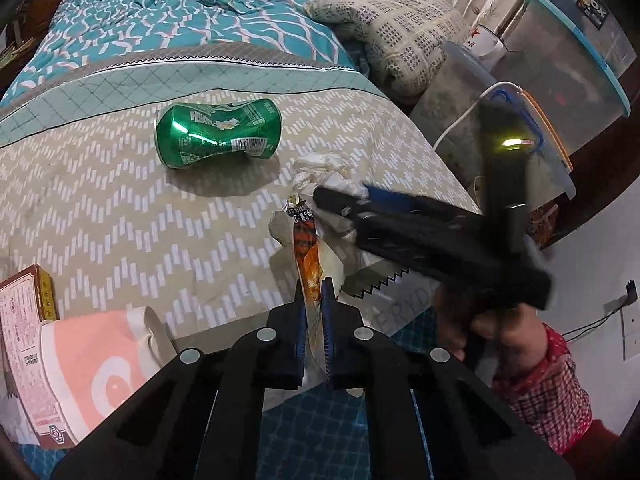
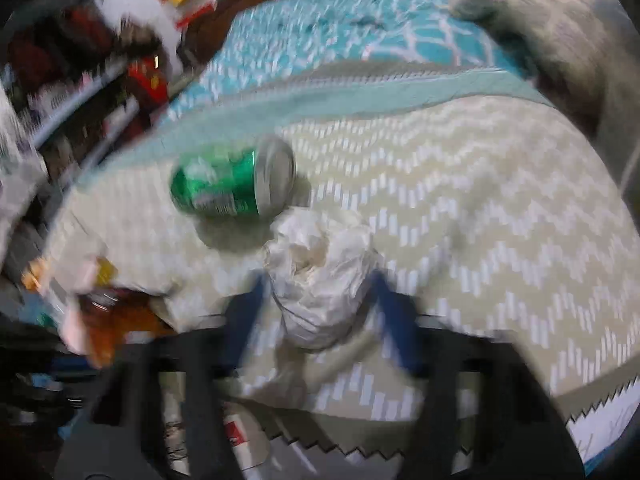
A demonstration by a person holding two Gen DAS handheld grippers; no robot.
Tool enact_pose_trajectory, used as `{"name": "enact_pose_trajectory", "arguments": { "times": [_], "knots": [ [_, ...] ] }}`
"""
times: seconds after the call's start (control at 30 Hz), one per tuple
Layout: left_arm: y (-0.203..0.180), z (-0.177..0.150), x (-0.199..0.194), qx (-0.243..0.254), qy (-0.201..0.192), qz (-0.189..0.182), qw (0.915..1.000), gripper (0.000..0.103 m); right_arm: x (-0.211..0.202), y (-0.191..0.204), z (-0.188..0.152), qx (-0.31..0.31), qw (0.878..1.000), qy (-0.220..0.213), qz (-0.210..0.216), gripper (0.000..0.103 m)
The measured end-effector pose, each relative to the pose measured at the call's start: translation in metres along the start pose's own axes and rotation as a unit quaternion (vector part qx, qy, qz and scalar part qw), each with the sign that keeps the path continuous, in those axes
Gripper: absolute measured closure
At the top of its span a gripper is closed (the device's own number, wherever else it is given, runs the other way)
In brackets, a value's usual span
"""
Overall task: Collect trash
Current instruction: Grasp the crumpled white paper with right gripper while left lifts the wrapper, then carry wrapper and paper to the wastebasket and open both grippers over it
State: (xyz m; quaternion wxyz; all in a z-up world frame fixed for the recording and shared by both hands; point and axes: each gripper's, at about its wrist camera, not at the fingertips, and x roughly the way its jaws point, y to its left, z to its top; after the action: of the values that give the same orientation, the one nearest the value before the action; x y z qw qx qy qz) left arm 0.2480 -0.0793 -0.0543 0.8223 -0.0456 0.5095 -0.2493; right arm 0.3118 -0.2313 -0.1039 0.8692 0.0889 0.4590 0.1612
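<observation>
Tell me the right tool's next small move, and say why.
Probably close on the tissue wad. The right tool is open with a finger on each side of it, while the left tool is already shut on the wrapper. The can lies free on the bed.

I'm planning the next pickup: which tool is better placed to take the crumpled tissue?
The right tool. Its open fingers already flank the crumpled tissue, just short of the green can. The left tool is shut on the snack wrapper, so it isn't free.
</observation>
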Motion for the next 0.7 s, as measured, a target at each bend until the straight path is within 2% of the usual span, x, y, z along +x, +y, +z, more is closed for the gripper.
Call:
{"name": "enact_pose_trajectory", "arguments": {
  "times": [0.13,0.27,0.43,0.57,0.7],
  "knots": [
    [-0.012,0.001,0.002,0.012,0.003,-0.002,0.9999,0.097,-0.023,-0.012,-0.015,0.018,1.0,-0.014,0.01,0.062],
    [-0.038,0.005,0.009,0.032,0.013,-0.032,0.9989,0.097,-0.06,-0.04,-0.049,0.046,0.999,-0.026,0.009,0.062],
    [-0.091,0.012,0.026,0.077,0.028,-0.061,0.9948,0.098,-0.114,-0.084,-0.1,0.089,0.994,-0.056,-0.028,0.062],
    [-0.142,0.024,0.046,0.117,0.033,-0.079,0.9894,0.098,-0.157,-0.128,-0.129,0.138,0.983,-0.096,-0.069,0.062],
    [-0.196,0.045,0.073,0.139,0.047,-0.115,0.9825,0.098,-0.191,-0.178,-0.149,0.2,0.966,-0.132,-0.097,0.062]
  ]
}}
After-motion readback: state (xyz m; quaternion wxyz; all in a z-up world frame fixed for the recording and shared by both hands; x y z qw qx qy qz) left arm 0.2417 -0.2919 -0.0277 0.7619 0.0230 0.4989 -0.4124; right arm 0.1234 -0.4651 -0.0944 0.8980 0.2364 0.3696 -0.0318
